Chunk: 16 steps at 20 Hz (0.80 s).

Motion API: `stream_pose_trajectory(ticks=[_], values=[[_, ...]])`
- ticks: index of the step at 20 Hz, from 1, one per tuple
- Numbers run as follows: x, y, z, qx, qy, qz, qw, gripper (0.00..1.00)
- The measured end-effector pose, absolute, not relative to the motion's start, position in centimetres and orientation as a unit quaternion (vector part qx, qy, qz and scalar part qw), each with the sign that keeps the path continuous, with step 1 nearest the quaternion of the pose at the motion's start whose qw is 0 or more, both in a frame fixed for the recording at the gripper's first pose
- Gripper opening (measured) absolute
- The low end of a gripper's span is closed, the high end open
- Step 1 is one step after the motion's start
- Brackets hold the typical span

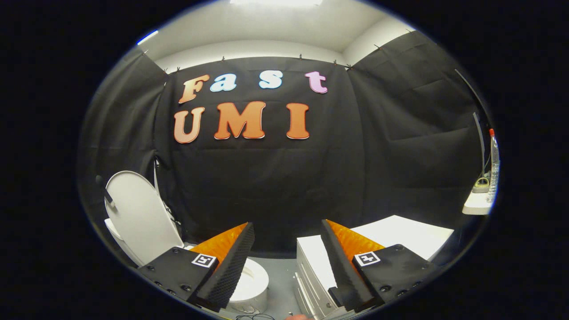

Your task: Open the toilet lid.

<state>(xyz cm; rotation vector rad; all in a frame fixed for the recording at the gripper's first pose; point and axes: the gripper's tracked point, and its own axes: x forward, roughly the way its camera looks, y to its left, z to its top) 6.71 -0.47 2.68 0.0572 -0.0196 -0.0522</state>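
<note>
Black cloth hangs behind everything, and against it, off beyond the gripper's left finger, stands the toilet (249,284), which serves as my landmark. To the right of the toilet sits a white cabinet (400,235) with ribbed drawer fronts, partly behind the right finger. Far to the right of that, a small shelf (475,205) carries a clear bottle (494,166). The toilet lid (140,215) already stands raised, tilted back toward the cloth above the bowl, with the white seat rim showing low beside the left finger. The gripper (286,231) sits well clear of the lid, its fingers spread wide with nothing between them and touching nothing. Judging by this, the opening looks done. What remains, I'd say, is to pull away cleanly: keep the fingers apart, stay off the lid's edge so it doesn't tip forward, and mind the cabinet corner just beside the right finger.
</note>
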Motion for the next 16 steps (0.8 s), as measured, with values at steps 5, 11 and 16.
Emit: stream_pose_trajectory(ticks=[5, 11, 16], values=[[5.8, -5.2, -0.9, 0.054, 0.007, -0.098, 0.994, 0.97], [5.7, -5.5, -1.5, 0.053, 0.006, -0.106, 0.993, 0.93], [5.5, -4.2, -1.1, 0.044, -0.003, -0.094, 0.995, 0.93]])
